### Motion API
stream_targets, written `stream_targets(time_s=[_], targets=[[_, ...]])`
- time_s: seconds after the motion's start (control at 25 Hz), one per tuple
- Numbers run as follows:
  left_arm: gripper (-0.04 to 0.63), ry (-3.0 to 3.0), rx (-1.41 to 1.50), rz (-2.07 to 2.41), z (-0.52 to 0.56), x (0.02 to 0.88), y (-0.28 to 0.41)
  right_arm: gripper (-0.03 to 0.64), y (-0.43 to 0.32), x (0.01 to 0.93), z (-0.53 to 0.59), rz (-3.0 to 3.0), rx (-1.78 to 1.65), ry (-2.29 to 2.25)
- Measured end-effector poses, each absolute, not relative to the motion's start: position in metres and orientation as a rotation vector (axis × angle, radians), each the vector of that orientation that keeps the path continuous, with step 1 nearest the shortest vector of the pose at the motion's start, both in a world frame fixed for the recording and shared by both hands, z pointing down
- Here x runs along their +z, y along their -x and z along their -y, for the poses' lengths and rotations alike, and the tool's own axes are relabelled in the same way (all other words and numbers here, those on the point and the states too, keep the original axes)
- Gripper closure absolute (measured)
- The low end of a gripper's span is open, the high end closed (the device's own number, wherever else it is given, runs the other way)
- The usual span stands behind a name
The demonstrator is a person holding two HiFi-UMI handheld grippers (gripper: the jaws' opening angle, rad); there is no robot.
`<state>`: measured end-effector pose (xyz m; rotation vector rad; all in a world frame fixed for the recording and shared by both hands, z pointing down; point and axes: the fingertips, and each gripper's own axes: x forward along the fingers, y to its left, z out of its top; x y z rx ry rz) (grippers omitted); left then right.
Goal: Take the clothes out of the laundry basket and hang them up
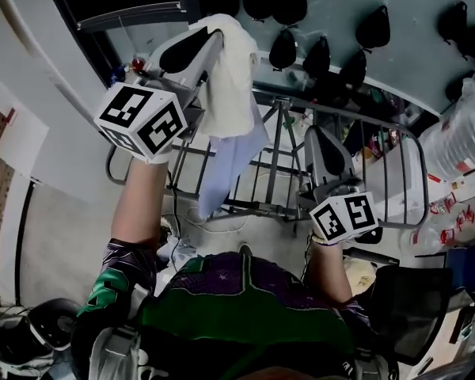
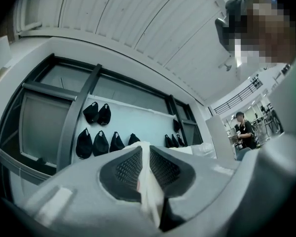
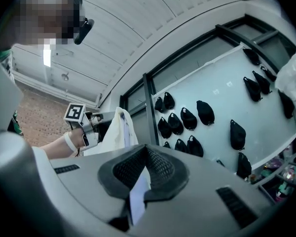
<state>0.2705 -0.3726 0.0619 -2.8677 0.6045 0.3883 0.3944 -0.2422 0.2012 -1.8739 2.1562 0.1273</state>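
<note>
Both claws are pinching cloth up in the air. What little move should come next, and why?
Probably lower the cloth over a bar of the rack: the left gripper and right gripper are both shut on cloth, and it hangs loose at the rack, not yet draped.

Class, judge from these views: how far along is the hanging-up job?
Done: nothing visibly hung; the bars of the rack in sight look bare. In hand: left hand-held gripper grips a raised white garment; right hand-held gripper is shut on pale cloth. Left: draping it over the rack.
</note>
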Motion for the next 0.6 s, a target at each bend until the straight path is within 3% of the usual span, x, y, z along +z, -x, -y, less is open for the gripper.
stream_targets(time_s=[0.6], targets=[[0.541,2.857,0.542,-0.447,0.383,-0.008,-0.349,0.615,-0.458,0.198,0.238,-2.062,0.16,1.919]])
